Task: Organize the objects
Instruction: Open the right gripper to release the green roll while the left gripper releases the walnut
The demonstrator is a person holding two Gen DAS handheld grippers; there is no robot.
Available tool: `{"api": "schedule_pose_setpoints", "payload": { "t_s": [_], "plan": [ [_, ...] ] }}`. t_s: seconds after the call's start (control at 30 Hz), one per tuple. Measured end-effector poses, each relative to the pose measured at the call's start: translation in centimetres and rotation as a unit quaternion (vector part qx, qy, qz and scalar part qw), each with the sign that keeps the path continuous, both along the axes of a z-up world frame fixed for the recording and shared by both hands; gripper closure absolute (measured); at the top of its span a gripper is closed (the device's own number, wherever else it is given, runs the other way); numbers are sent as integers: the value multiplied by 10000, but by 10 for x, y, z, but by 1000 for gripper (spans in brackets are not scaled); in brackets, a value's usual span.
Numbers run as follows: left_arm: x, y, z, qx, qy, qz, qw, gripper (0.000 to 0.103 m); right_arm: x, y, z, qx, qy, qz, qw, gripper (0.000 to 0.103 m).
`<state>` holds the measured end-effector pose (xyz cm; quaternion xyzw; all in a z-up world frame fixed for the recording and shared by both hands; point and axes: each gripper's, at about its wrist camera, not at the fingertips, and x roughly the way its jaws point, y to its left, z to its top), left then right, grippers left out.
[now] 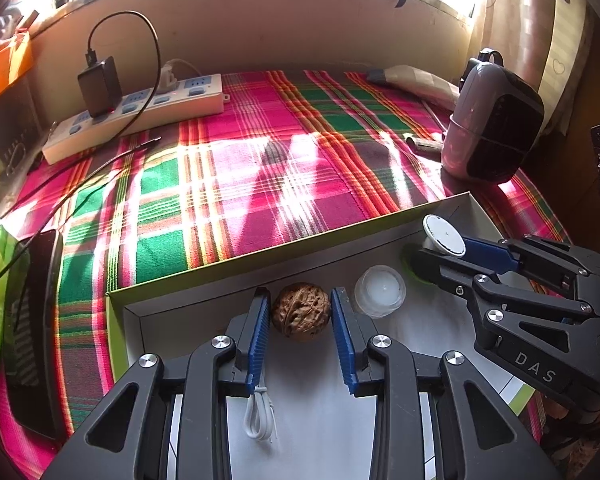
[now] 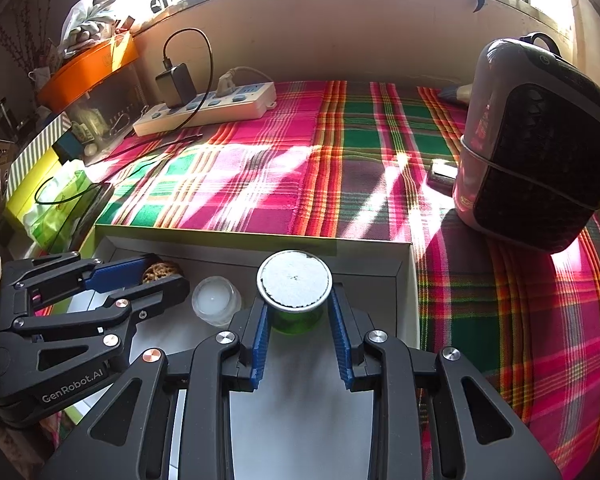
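While the left claw (image 1: 300, 314) stands open around the walnut (image 1: 301, 309) inside the box (image 1: 260, 256), the right claw (image 2: 298, 320) grips the green jar (image 2: 296, 296), not yet released.

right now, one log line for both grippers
left gripper: open around walnut | right gripper: shut on green jar | both in box
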<state>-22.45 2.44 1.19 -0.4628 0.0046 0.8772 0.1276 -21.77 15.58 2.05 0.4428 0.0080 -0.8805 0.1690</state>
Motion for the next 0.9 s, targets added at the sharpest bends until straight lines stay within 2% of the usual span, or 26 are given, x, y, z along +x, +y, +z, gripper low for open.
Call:
{"api": "schedule_pose_setpoints", "payload": {
  "t_s": [0.17,0.3,0.6,0.67,0.9],
  "plan": [
    [1,-3,0,21,-2,31,10000,71,1,0,0,16,2,1,10000,72],
    [2,-3,0,17,-18,24,10000,69,2,-1,0,28,14,-3,10000,62],
    [6,-5,5,83,27,29,10000,65,5,1,1,-3,-5,-44,10000,59],
    [9,-5,6,73,34,47,10000,64,6,2,2,-18,-5,-64,10000,56],
    [19,-5,12,65,89,71,9999,64,15,2,5,-63,21,-62,10000,56]
  ]
}}
